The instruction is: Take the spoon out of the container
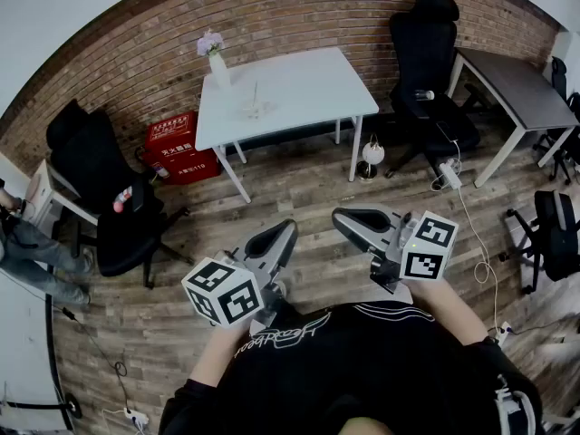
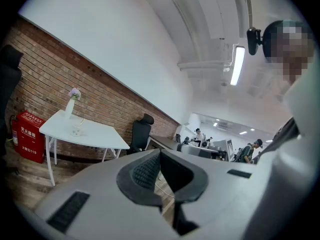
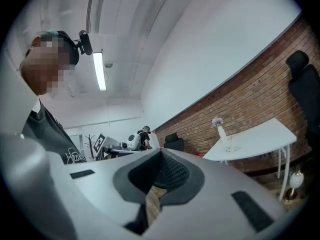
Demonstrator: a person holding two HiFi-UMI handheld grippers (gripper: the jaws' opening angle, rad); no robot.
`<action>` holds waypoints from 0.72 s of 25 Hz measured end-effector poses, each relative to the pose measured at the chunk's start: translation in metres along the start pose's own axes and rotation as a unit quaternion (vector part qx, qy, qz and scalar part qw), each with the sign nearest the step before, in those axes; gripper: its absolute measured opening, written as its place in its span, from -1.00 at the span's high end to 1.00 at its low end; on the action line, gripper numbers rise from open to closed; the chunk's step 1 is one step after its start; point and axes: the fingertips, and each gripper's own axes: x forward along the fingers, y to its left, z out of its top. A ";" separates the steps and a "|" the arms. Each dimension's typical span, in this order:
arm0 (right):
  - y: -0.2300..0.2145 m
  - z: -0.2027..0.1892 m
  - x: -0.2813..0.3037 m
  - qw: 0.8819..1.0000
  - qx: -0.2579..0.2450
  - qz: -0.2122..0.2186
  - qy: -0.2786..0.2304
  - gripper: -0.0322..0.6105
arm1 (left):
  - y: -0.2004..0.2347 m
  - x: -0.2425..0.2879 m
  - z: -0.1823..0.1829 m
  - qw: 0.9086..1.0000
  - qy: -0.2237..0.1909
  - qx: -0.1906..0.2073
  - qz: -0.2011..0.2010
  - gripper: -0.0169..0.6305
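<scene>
Spoon: you find the spoon (image 1: 256, 95) on the white table (image 1: 308, 89), towards the wall side, standing in the container (image 1: 253, 110).
Spoon axis: its long axis runs close to upright, with the handle end up and the other end down in the container. It is too small to tell any lean.
Container: a small pale container, resting on the table top just beside the vase (image 1: 218, 69), between the vase and the table's middle.
Writing: the red box (image 1: 179, 148) on the floor, against the brick wall at the table's left end, carries white Chinese characters, and "119" reads in its lower line. The white script on your black shirt is too warped to read.
On the table: the white vase holds pale purple flowers (image 1: 210, 42) at the table's back left corner.
Around the table: a black chair (image 1: 100, 179) stands left of the table past the red box. A second black chair (image 1: 430, 71) stands just off the table's right end, with a grey desk (image 1: 512, 84) beyond it.
In the way: bare wooden floor (image 1: 299, 188) lies between you and the table's near edge.
Left gripper: your left gripper (image 1: 288, 227) is well apart from the table, its fingers pressed together at the tips on nothing.
Right gripper: your right gripper (image 1: 337, 216) is beside the left, also well short of the table, with its fingers pressed together and nothing pinched.
</scene>
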 end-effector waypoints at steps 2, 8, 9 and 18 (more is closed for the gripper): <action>0.000 -0.002 -0.002 1.000 0.001 -0.002 0.001 0.91 | -0.002 -0.002 -0.003 1.000 0.000 -0.002 0.000 0.93; -0.003 -0.003 -0.011 1.000 0.004 -0.012 0.003 0.91 | -0.008 0.003 -0.008 1.000 0.001 -0.005 0.000 0.93; -0.006 -0.005 -0.012 1.000 0.006 -0.018 0.004 0.91 | -0.008 0.004 -0.009 1.000 0.003 -0.005 0.000 0.93; -0.036 -0.025 -0.008 0.999 0.023 -0.045 0.011 0.91 | 0.015 0.013 -0.019 1.000 0.012 -0.015 0.008 0.93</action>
